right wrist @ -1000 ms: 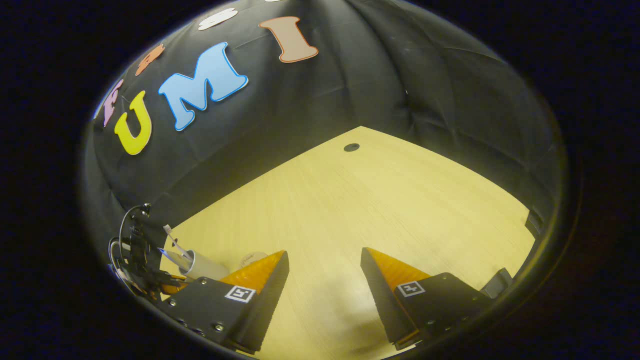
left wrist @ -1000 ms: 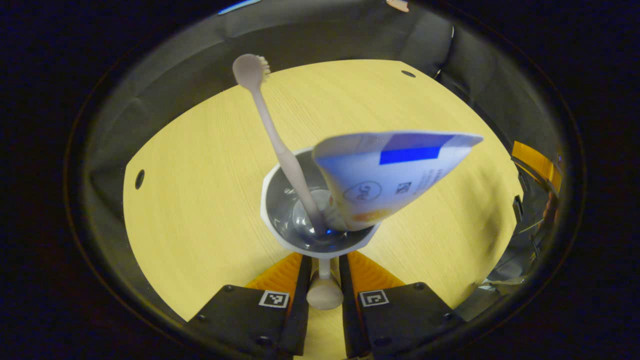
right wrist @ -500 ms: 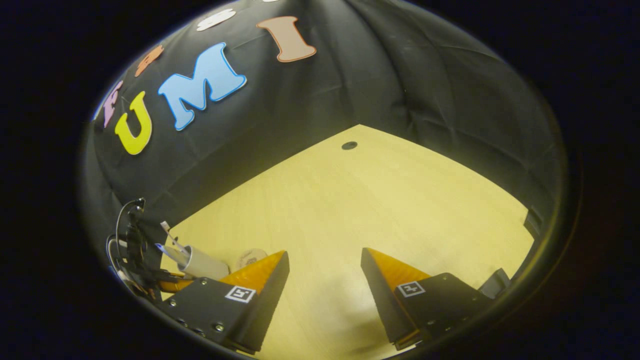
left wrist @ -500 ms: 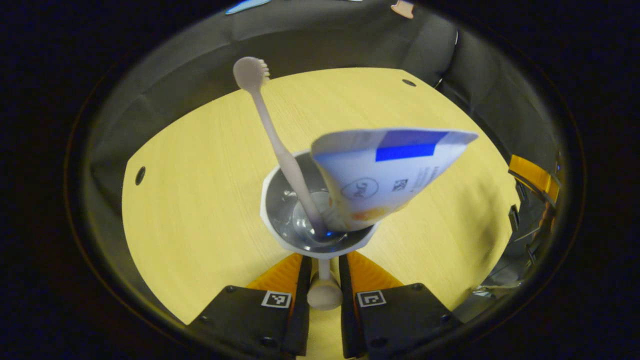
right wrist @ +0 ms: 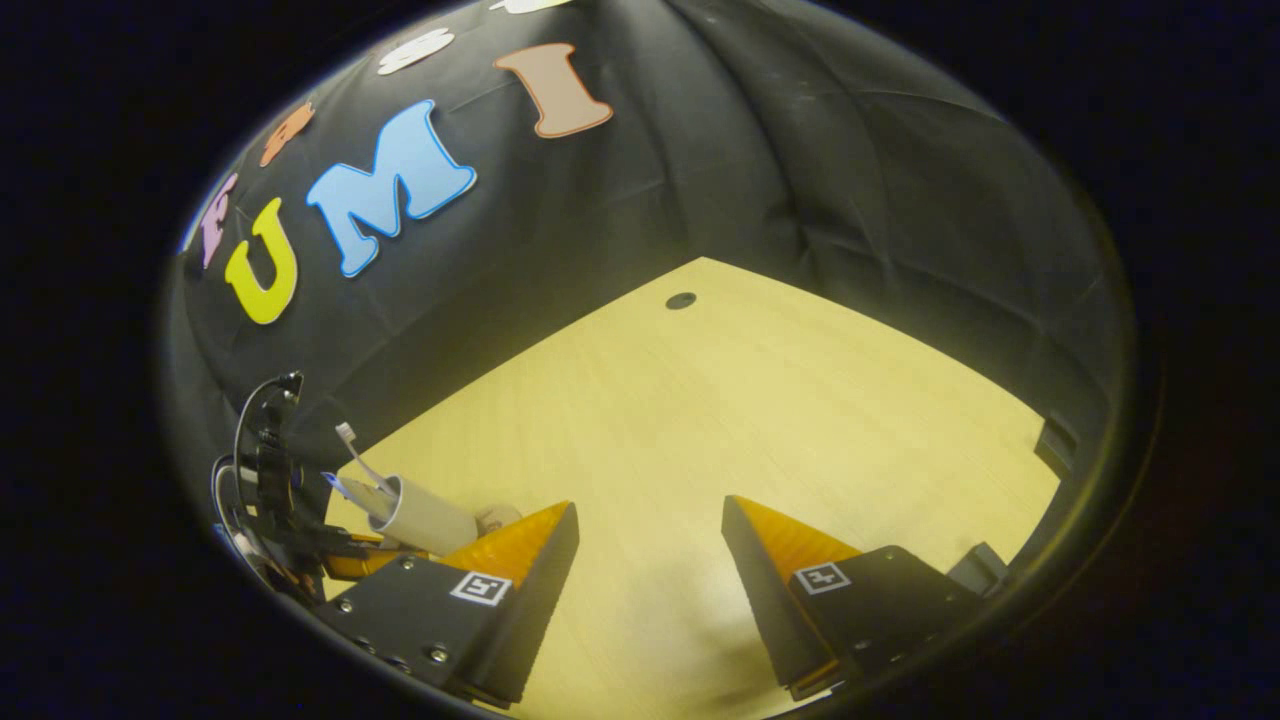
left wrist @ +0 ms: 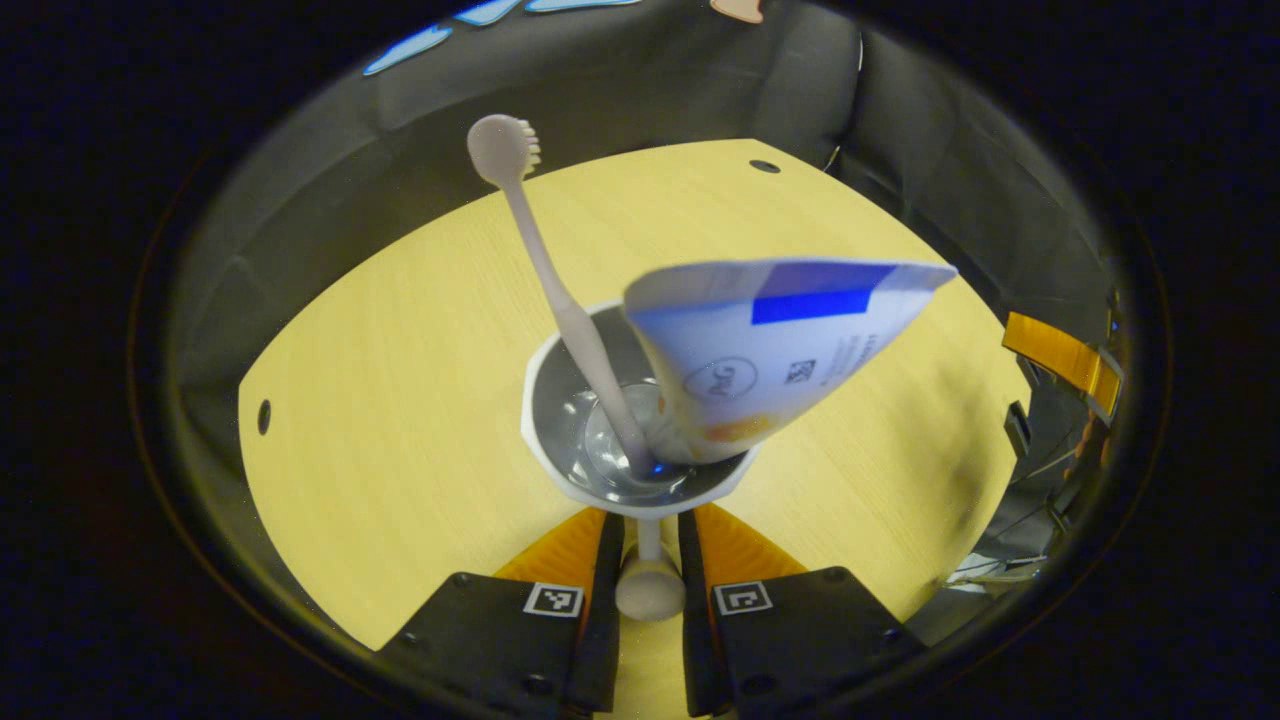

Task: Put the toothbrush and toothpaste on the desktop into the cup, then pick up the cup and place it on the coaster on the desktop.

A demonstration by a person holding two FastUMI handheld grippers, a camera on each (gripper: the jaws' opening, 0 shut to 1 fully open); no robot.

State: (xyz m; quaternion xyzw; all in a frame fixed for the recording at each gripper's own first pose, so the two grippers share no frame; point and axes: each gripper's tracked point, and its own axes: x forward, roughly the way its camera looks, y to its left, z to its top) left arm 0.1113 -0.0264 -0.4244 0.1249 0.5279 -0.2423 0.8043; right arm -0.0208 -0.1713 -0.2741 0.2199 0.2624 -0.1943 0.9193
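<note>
My left gripper (left wrist: 648, 560) is clamped on the handle of the cup (left wrist: 640, 480), held above the tabletop (left wrist: 400, 400). The toothbrush (left wrist: 545, 270) and toothpaste tube (left wrist: 770, 350) stand inside; the tube's print is too blurred to read. My right gripper (right wrist: 650, 560) hangs open over bare wood. The coaster (right wrist: 495, 518) peeks out, mostly hidden behind its left finger.

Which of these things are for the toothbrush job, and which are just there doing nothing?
For the job:
- cup, held by its handle in the left gripper
- toothbrush, in the cup
- toothpaste, in the cup
- coaster, a round disc on the desk

Just there:
- right gripper, open, holding nothing
- desk
</note>
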